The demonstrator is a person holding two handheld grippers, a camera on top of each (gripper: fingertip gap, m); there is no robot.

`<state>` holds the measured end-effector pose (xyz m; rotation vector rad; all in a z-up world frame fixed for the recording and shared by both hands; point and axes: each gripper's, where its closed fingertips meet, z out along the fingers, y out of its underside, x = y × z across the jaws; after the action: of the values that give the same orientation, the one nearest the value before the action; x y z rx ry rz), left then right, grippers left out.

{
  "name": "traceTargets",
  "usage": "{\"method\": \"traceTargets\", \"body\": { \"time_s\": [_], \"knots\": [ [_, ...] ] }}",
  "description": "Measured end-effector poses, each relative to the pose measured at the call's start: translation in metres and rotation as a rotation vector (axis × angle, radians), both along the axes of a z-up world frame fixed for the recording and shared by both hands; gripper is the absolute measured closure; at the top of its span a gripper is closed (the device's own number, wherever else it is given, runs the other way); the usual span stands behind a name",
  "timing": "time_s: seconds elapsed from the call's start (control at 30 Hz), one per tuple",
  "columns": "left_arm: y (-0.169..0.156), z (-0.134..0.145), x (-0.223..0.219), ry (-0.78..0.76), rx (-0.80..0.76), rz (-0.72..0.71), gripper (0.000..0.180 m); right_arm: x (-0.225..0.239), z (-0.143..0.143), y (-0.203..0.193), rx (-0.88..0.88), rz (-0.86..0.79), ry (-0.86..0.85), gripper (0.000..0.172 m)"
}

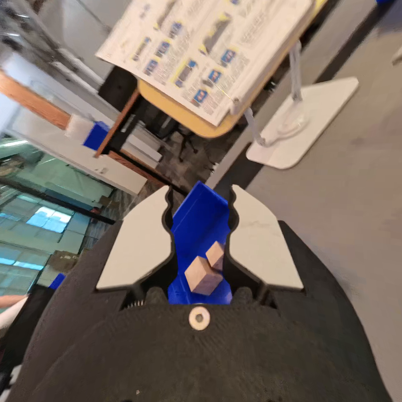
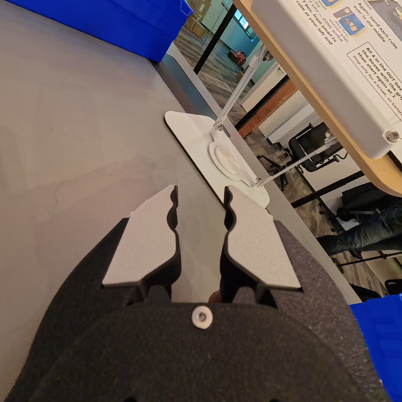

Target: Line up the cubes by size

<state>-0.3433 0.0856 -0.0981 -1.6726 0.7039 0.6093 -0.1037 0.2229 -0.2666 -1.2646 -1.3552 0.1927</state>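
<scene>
- Left wrist view: the left tool [image 1: 200, 191] hangs tilted over a blue bin [image 1: 195, 226], its two fingers partly open and gripping nothing, with the bin's blue wall showing in the gap between them
- Two pale wooden cubes sit inside the bin, beneath the tool and back from its fingertips: a larger cube [image 1: 202, 278] nearer the tool's body and a smaller cube [image 1: 215, 256] just beyond it, the two touching or nearly so
- Ahead of the fingertips, a printed instruction sheet [image 1: 195, 54] rests on a tan board above a white stand base [image 1: 304, 130] on the grey worktop [image 1: 337, 217]; the view is blurred
- Right wrist view: the right tool [image 2: 201, 191] is held over bare worktop, fingers partly open with only the grey surface between them
- The stand base lies just ahead and to the right of its fingertips; one blue bin [image 2: 108, 24] stands well ahead to the left, and another blue bin's edge [image 2: 382, 339] sits close beside the tool's body on the right
</scene>
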Motion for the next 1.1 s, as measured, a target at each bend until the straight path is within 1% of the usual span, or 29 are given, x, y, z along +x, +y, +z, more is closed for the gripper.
{"method": "traceTargets", "body": {
  "time_s": [0.03,0.07,0.2,0.43,0.6,0.77,0.87,1.1],
  "knots": [
    [0.002,-0.008,-0.006,-0.002,-0.079,-0.038,0.135,0.000,0.000,0.000,0.001,0.001,-0.004,0.132],
    [0.006,-0.014,-0.016,-0.020,-0.136,-0.049,0.132,0.000,-0.001,0.000,0.002,0.002,-0.007,0.132],
    [0.022,-0.037,-0.038,-0.041,-0.258,-0.099,0.133,-0.001,-0.002,-0.001,0.001,0.007,-0.018,0.132],
    [0.050,-0.105,-0.059,0.021,-0.533,-0.145,0.135,-0.002,-0.004,-0.002,-0.001,0.012,-0.028,0.132],
    [0.061,-0.150,-0.071,0.042,-0.756,-0.173,0.134,-0.003,-0.006,-0.002,0.000,0.016,-0.041,0.132],
    [0.076,-0.176,-0.072,0.078,-0.841,-0.211,0.137,-0.004,-0.009,-0.003,0.009,0.017,-0.065,0.132],
    [0.078,-0.192,-0.078,0.098,-0.908,-0.201,0.135,-0.004,-0.009,-0.003,0.009,0.019,-0.065,0.132],
    [0.084,-0.214,-0.071,0.123,-0.948,-0.226,0.138,-0.004,-0.008,-0.005,0.013,0.029,-0.062,0.132]
  ]
}}
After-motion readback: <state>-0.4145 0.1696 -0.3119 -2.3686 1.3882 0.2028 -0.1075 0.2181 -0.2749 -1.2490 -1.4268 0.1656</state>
